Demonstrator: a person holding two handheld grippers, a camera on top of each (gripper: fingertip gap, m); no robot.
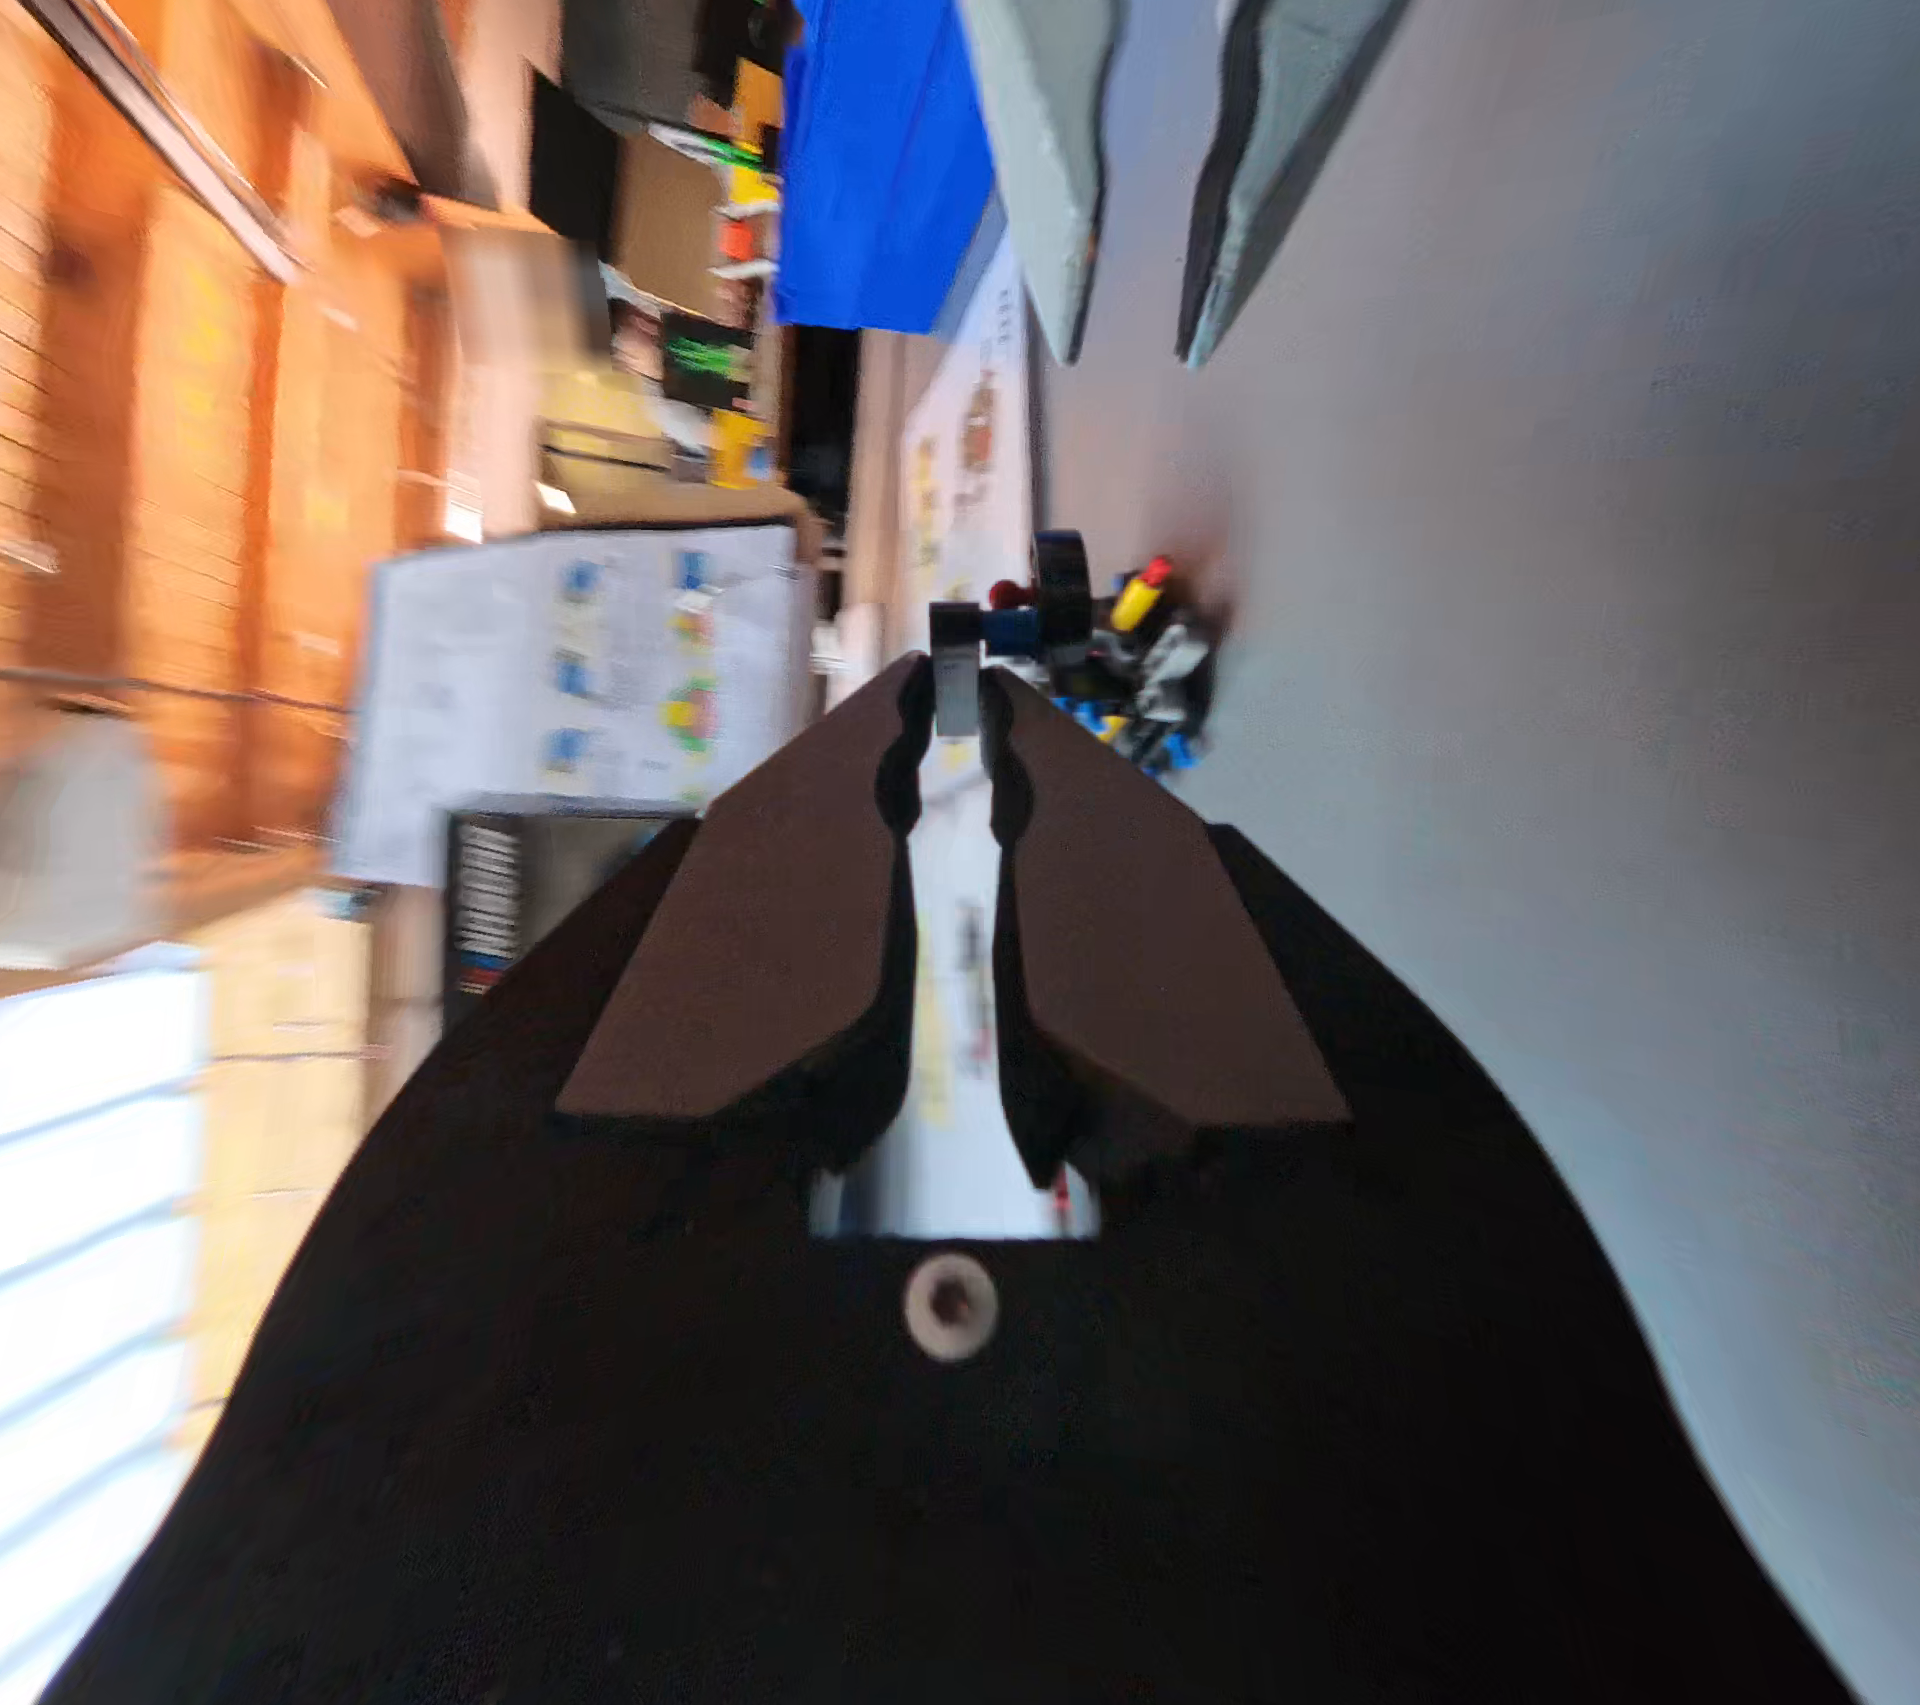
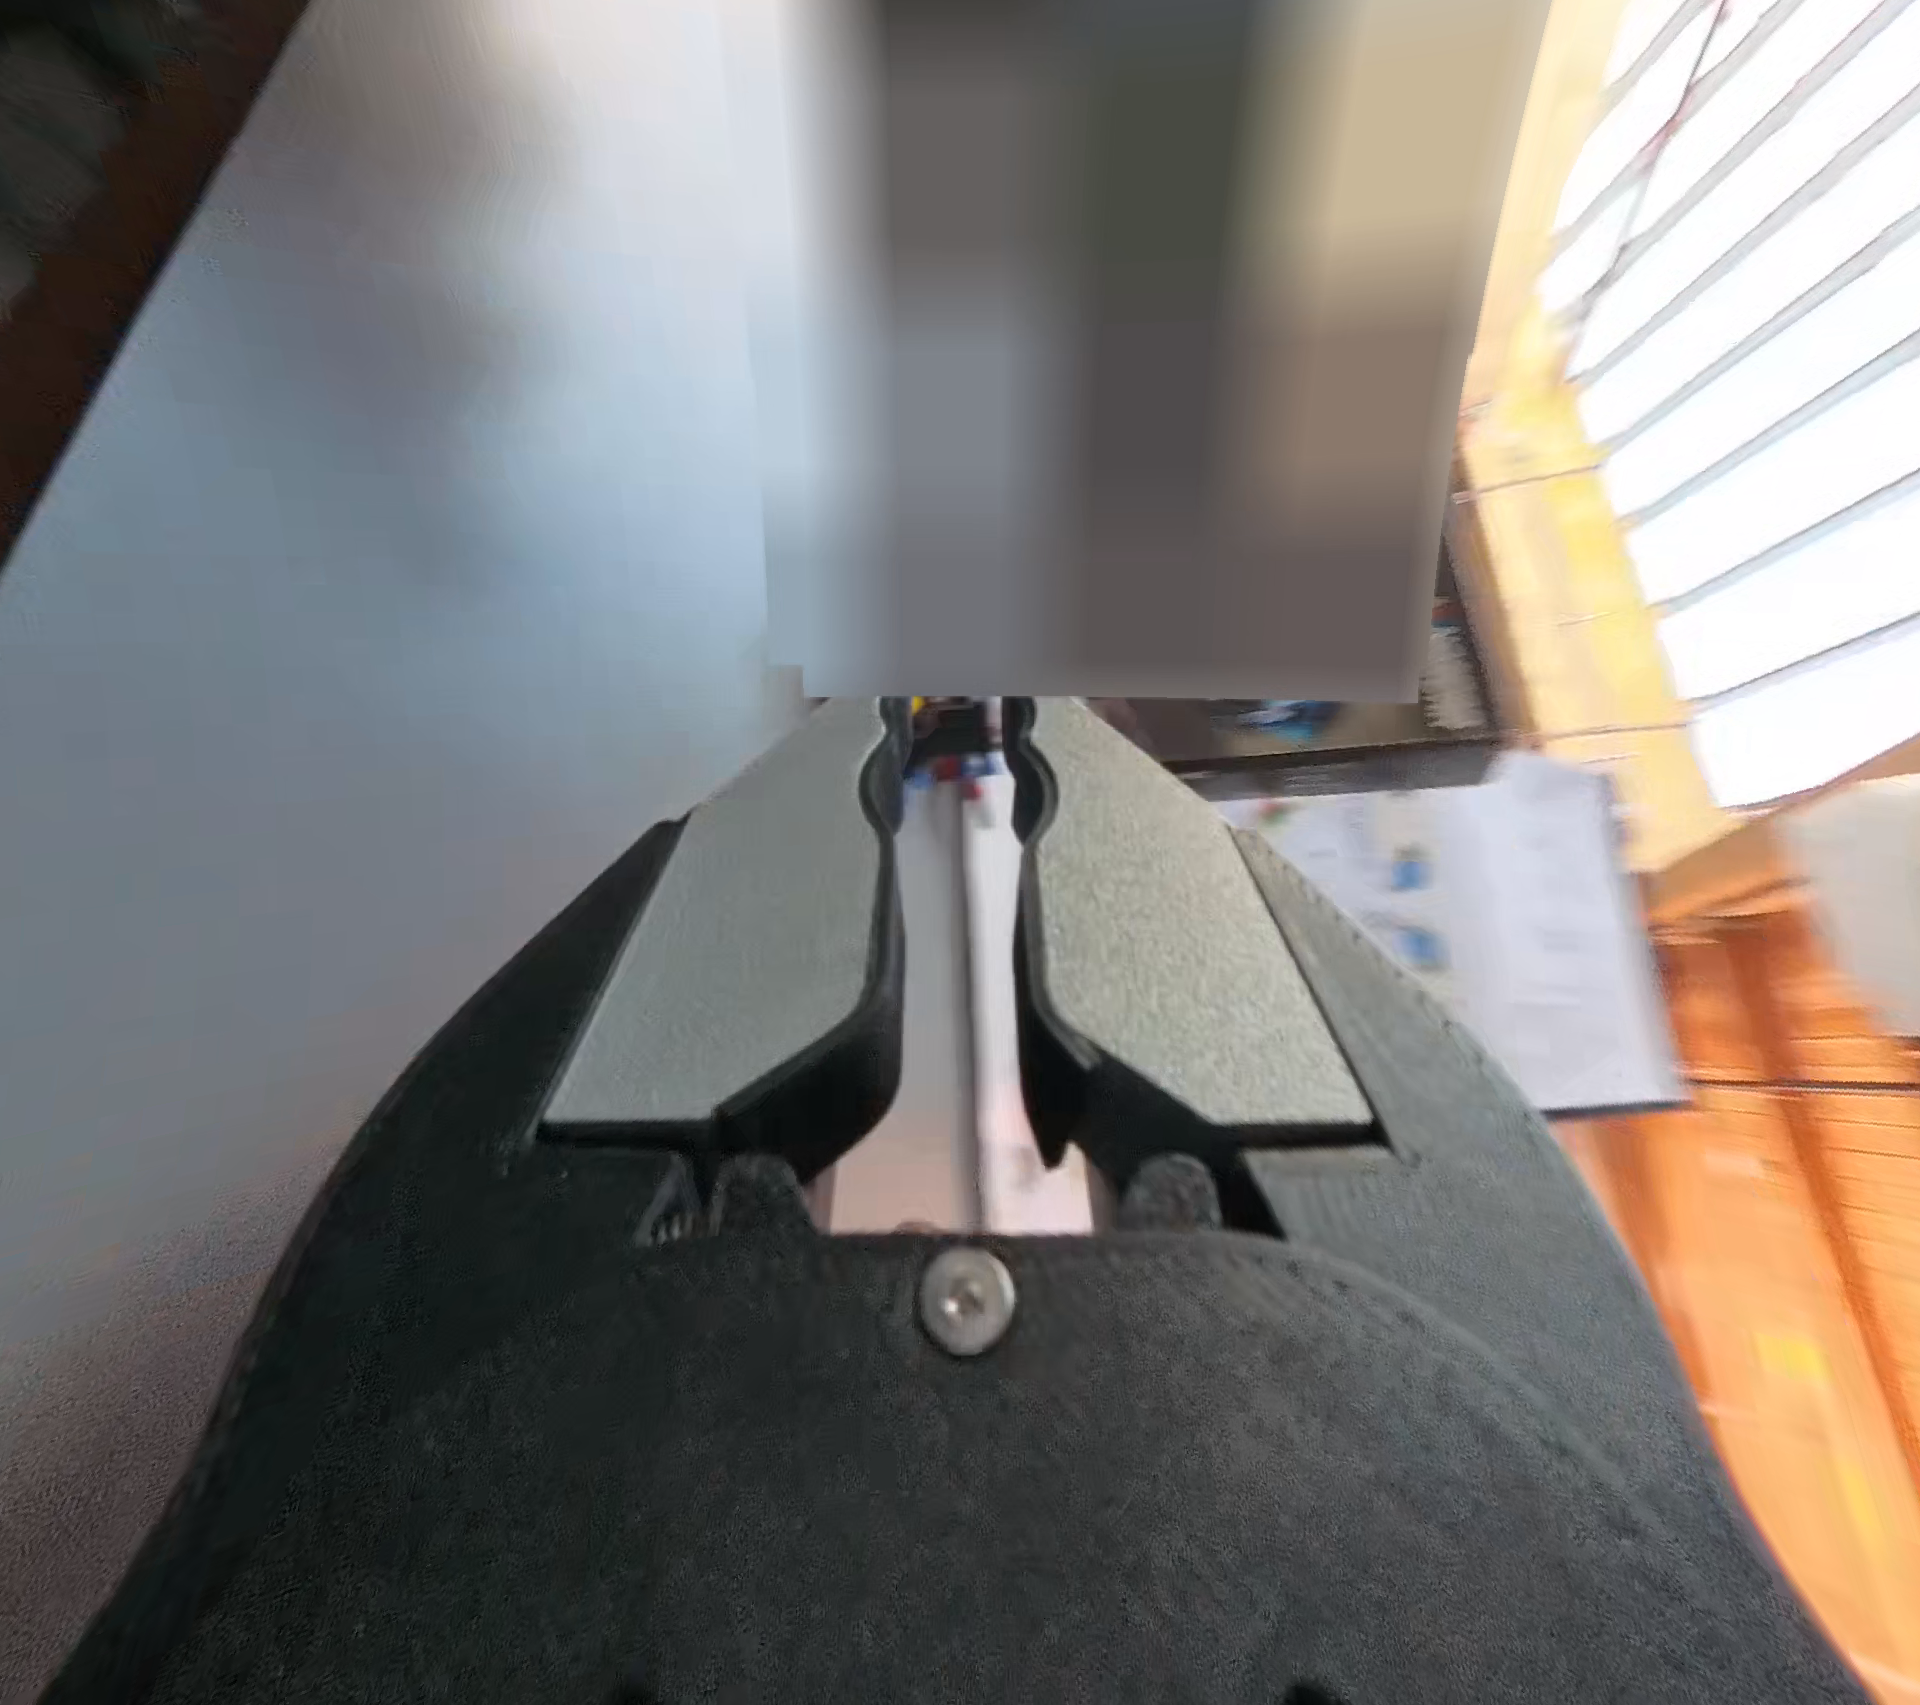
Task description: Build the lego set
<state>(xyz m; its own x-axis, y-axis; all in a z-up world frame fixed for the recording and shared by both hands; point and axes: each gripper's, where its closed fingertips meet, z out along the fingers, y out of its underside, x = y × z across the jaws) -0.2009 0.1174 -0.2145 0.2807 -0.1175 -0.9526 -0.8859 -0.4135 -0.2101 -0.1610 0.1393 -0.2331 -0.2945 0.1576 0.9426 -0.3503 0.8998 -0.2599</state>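
Lego pieces (image 1: 1143,679) lie in a loose pile on the grey tabletop (image 1: 1558,720), close to its edge where the instruction sheet (image 1: 966,450) lies. Left gripper (image 1: 956,699) has its jaws closed on a small grey-and-black part joined to a blue peg and black wheel (image 1: 1062,590). Right gripper (image 2: 956,720) has its tips hidden by blur, so I cannot tell its state. Judging by this, a wheel sub-assembly is in hand; next, it needs aligning and pressing together.

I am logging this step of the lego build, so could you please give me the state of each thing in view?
Left gripper: shut on the grey piece.
Grey piece: held at the fingertips, off the table.
Right gripper: tips hidden by a blur patch.
Loose pieces: piled on the table.
Booklet: open.
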